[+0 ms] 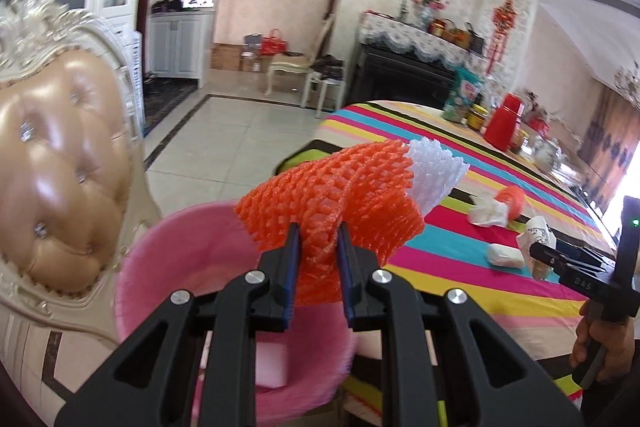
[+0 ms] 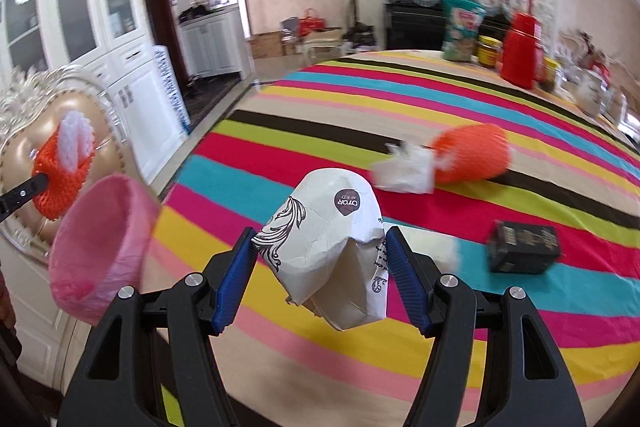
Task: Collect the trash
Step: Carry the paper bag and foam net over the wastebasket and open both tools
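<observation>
1. Left wrist view, left edge: a cream carved chair with a tufted tan leather back (image 1: pixel 60 187) stands beside the table.
2. Just right of the chair, a pink plastic-lined waste bin (image 1: pixel 168 267) sits below and in front of the left gripper (image 1: pixel 318 227); a white foam block lies inside it.
3. The left gripper's blue-padded fingers (image 1: pixel 294 255) are drawn close and pinch an orange foam fruit net with a white foam net tucked inside (image 1: pixel 344 195). The net is held in the air, over the bin's near rim and the table edge.
4. Further right, the table under a bright multicolour striped cloth (image 1: pixel 460 267) carries loose trash: a crumpled white tissue touching a second orange foam net (image 1: pixel 510 201), and a white lump nearer the camera.
5. Far right, the right gripper (image 1: pixel 538 253) enters, carried by a person's hand (image 1: pixel 600 343).
6. Right wrist view, left edge: the left gripper and its orange net appear above the pink bin (image 2: pixel 100 239), in front of the chair back.
7. Centre: the right gripper (image 2: pixel 320 255) has its fingers (image 2: pixel 236 275) spread partway and pressing both sides of a crumpled white paper wrapper printed with dark scrollwork (image 2: pixel 332 239), held clear above the striped cloth (image 2: pixel 280 155).
8. Right: the tissue (image 2: pixel 404 167) and second orange net (image 2: pixel 472 155) lie touching on the cloth; a small black box (image 2: pixel 522 247) lies nearer, apart from them.
9. Far end of the table: a red jug (image 2: pixel 522 47), jars and a printed bag.
</observation>
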`<state>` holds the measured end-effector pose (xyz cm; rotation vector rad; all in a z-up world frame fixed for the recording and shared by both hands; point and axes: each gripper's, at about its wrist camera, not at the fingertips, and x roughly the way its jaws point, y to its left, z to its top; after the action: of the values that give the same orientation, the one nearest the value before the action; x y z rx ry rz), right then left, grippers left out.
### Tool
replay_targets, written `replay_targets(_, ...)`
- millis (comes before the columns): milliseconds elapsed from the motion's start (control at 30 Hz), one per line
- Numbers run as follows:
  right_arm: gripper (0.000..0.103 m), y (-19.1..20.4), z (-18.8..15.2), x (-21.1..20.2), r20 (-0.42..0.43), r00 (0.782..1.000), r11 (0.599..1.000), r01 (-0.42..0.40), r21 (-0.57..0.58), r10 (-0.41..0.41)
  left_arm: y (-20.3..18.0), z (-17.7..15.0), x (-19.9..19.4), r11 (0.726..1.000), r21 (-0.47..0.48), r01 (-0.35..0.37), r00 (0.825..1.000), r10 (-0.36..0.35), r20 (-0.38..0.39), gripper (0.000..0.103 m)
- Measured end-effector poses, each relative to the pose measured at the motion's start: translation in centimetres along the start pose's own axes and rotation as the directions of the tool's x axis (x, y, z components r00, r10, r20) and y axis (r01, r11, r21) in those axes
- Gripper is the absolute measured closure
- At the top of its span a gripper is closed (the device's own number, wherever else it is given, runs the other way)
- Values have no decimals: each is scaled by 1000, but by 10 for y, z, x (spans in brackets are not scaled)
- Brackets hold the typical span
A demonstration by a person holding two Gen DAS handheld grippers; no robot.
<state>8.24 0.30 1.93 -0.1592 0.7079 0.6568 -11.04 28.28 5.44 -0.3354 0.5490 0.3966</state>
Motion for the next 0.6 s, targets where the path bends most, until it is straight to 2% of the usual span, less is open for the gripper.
replay_targets(167, 41, 56, 7, 10, -14, 998, 994, -68, -81, 67, 41, -6, -11, 997, -49, -52, 999, 52, 4, 85)
replay_targets(400, 41, 129, 14, 22, -38, 986, 973, -165, -159, 161, 75, -12, -15, 990, -80, -112, 994, 113, 2, 83)
replay_targets(600, 40, 172, 17, 32, -58, 978, 958, -207, -200, 200, 95, -19, -15, 985, -100, -138, 990, 138, -6, 82)
